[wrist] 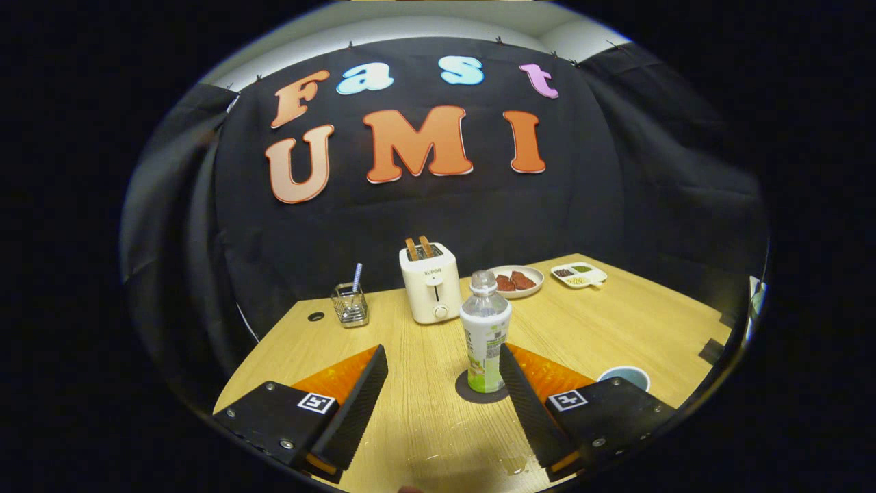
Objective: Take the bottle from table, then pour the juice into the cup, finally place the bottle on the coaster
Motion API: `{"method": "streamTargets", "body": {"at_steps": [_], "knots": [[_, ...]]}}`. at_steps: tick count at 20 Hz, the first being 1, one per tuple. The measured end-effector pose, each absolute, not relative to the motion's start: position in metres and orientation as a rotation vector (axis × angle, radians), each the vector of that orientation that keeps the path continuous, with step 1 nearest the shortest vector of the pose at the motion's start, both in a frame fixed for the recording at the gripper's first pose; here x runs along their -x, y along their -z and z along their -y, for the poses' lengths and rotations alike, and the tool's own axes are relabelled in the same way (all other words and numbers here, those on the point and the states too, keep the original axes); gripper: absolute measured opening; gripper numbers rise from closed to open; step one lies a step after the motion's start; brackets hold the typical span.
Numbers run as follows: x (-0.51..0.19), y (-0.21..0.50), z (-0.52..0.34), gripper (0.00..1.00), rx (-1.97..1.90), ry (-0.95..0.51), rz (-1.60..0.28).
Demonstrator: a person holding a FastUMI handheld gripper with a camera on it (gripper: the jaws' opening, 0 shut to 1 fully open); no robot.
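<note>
A clear plastic bottle (485, 333) with a white and green label and a clear cap stands upright on a dark round coaster (468, 391) on the wooden table (602, 329). A little juice fills its bottom. My gripper (443, 361) is open, its fingers spread wide. The bottle stands just ahead of them, close against the inner side of the right finger (525, 404) and well apart from the left finger (356, 404). A cup (624, 376) with a pale rim sits on the table to the right of the right finger, partly hidden behind it.
Beyond the bottle stand a white toaster (431, 287) with two slices of bread, a plate (518, 281) with reddish food, a small white tray (579, 274) of condiments and a metal holder (350, 305) with a striped straw. Drops of liquid (513, 465) lie on the table between the fingers.
</note>
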State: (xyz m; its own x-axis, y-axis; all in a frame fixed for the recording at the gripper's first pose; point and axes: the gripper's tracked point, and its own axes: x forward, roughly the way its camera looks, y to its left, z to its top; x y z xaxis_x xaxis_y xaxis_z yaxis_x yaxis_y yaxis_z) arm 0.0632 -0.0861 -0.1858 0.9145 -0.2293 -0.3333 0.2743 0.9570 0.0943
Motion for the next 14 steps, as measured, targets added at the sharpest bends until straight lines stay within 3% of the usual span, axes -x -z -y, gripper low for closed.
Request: {"method": "streamTargets", "body": {"at_steps": [7, 14], "knots": [[-0.027, 0.074, 0.028, 0.97, -0.137, 0.113, -0.126], [0.005, 0.054, 0.014, 0.97, -0.106, 0.116, -0.1]]}}
